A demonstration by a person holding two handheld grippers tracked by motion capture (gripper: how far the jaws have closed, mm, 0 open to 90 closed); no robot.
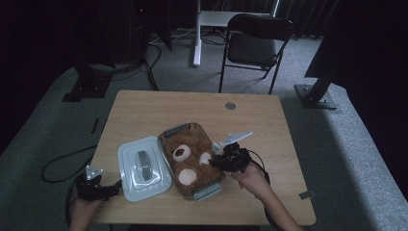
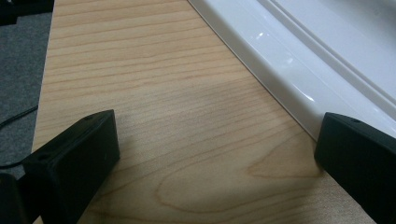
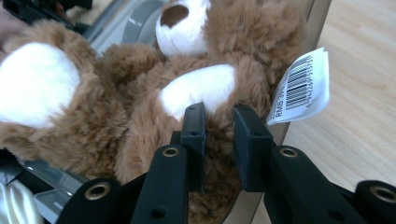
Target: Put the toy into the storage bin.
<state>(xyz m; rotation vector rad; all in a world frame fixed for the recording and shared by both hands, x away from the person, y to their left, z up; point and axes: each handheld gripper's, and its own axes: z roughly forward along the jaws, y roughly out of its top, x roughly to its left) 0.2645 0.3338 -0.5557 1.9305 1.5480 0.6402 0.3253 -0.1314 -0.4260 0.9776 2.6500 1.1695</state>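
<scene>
A brown teddy bear (image 1: 187, 161) with white paws and muzzle lies in a clear plastic container (image 1: 180, 130) in the middle of the wooden table (image 1: 159, 108). My right gripper (image 1: 214, 161) reaches over the container's right wall. In the right gripper view my right gripper (image 3: 219, 119) has its jaws close together, pinching the fur of the bear (image 3: 107, 116) just below a white paw. A barcode tag (image 3: 303, 86) hangs beside them. The white lid (image 1: 144, 168) lies left of the container. At the lid's near left corner, my left gripper (image 1: 113, 188) stands open. Bare wood lies between its jaws (image 2: 217, 154), beside the lid's rim (image 2: 299, 56).
A black folding chair (image 1: 255, 43) and a white stand leg (image 1: 196, 33) are on the carpet beyond the table. A round metal grommet (image 1: 230, 105) sits near the table's far edge. Bare wood stretches along the far and right sides of the table.
</scene>
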